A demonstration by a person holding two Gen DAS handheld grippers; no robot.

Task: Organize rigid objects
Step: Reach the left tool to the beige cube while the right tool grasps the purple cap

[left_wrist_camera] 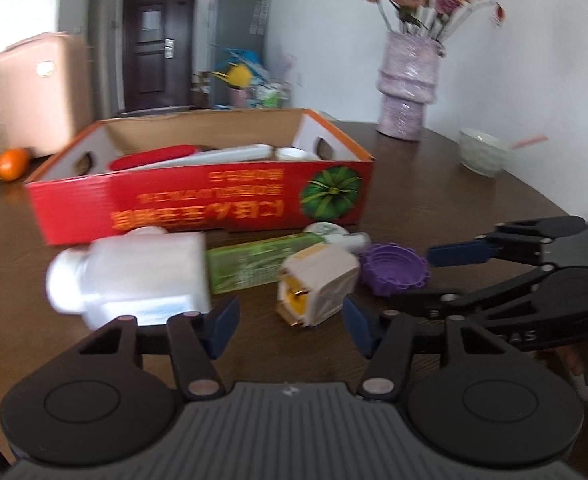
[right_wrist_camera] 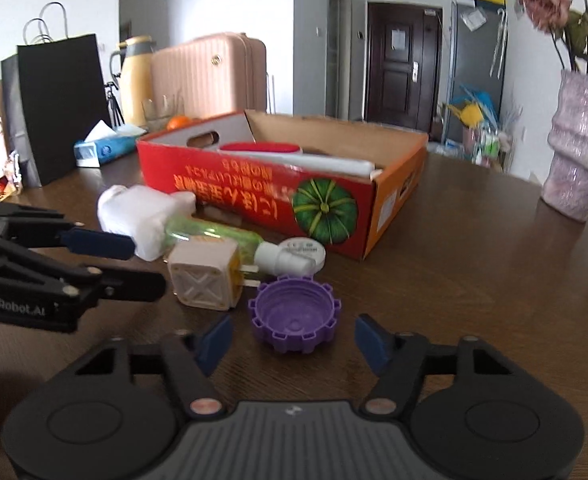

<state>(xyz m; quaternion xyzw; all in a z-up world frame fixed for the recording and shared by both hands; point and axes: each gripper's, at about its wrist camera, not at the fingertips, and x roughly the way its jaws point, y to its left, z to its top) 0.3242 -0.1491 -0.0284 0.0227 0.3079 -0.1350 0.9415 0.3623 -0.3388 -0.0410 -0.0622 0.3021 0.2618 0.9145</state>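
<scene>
In front of the red cardboard box [right_wrist_camera: 261, 196] on the table [right_wrist_camera: 474, 280], the purple cap [right_wrist_camera: 294, 314] lay just before the right gripper [right_wrist_camera: 291, 340], the plug adapter [left_wrist_camera: 316, 286] before the left gripper [left_wrist_camera: 289, 326], both jaws spread wide, holding nothing.

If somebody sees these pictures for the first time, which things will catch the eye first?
First, the red cardboard box with a green pumpkin picture, standing in the middle of the brown table. Then the small clutter before it: a purple cap lying hollow side up and a white bottle on its side.
</scene>
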